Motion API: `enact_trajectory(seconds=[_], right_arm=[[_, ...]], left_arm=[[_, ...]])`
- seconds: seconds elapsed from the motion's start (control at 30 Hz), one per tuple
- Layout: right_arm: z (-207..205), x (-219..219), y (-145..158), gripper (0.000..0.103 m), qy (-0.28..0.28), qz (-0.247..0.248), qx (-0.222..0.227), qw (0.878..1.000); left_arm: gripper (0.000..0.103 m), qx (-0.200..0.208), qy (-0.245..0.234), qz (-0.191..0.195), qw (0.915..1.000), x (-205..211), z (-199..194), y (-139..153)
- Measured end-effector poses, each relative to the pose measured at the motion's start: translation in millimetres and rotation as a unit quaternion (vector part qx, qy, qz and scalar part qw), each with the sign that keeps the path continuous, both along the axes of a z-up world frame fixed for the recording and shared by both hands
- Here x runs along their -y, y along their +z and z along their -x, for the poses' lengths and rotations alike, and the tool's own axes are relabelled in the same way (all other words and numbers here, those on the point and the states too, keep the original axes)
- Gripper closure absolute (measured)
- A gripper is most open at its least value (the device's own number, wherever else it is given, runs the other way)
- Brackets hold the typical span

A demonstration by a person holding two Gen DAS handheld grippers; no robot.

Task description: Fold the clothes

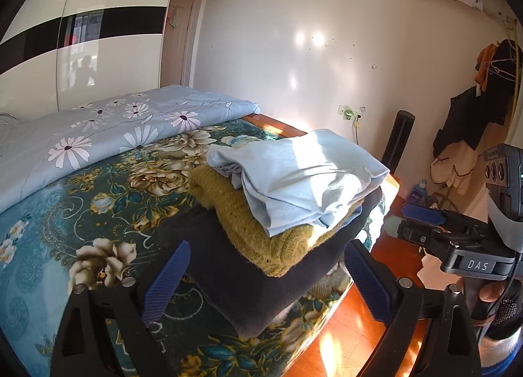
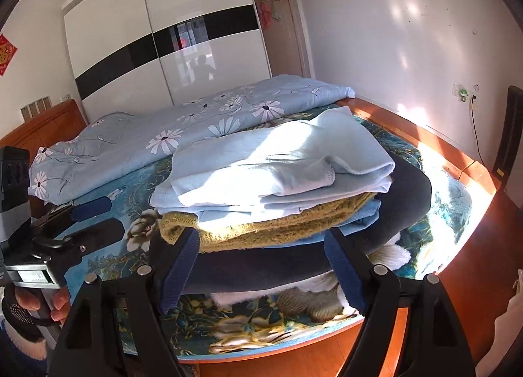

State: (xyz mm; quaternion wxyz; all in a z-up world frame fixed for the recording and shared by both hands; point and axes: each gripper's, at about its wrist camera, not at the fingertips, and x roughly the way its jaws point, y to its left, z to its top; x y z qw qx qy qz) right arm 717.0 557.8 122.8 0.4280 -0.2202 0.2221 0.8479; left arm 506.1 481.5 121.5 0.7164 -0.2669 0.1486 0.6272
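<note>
Facing headboard (image 2: 42,125), right view only

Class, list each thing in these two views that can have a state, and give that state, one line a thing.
light blue garment: folded, top of the stack
mustard knit sweater: folded, under the blue one
dark garment: folded, bottom of the stack
floral quilt: rumpled, pushed to the bed's far side
left gripper: jaws open, holding nothing
right gripper: jaws open, holding nothing
wardrobe doors: shut

Both wrist views face the clothes stack (image 1: 294,187) closely — from opposite sides.
</note>
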Motion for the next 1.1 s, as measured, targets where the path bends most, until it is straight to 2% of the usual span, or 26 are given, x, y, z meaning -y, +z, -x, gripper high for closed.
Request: enact_trajectory(seconds=[0.03,0.07,0.1,0.2,0.37,0.5,0.73,0.97,1.1], right_arm=[[-0.7,6.2,0.6,0.023,-0.005,-0.009,-0.002,1.0],[-1.3,12.5,1.3,0.019,-0.012,-0.019,-0.001,1.0],[-1.7,18.1,1.6,0.01,-0.019,-0.027,0.002,0.999],[-1.6,28.4,3.3,0.002,-0.041,-0.046,0.007,0.998],[-1.7,43.4,0.5,0.001,-0.069,-0.053,0.006,0.996],[3.5,54.0,-11.8,0.0,-0.109,-0.057,0.053,0.991],[1.4,78.4,-13.7,0.0,-0.146,-0.046,0.04,0.987],[11.7,100.5,-12.8,0.0,-0.155,-0.055,0.062,0.984],[18.6,106.0,-9.2,0.0,-0.153,-0.06,0.072,0.984]], left_arm=[[0.0,0.004,0.002,-0.004,1.0,5.6,1.2,-0.4],[0.0,0.008,0.004,-0.009,0.9999,11.7,2.8,-0.7],[0.0,0.011,0.008,-0.012,0.9998,16.8,4.6,-1.3],[0.0,0.008,0.015,-0.006,0.9998,23.6,5.9,-1.6],[0.0,-0.013,0.03,-0.003,0.9995,34.9,2.8,1.4],[0.0,-0.038,0.04,-0.015,0.9984,47.1,-0.6,5.5],[0.0,-0.063,0.065,-0.022,0.9956,59.4,-11.6,7.4],[0.0,-0.071,0.084,-0.019,0.9937,68.4,-10.9,6.4],[0.0,-0.093,0.101,-0.014,0.9904,72.4,-9.3,3.0]])
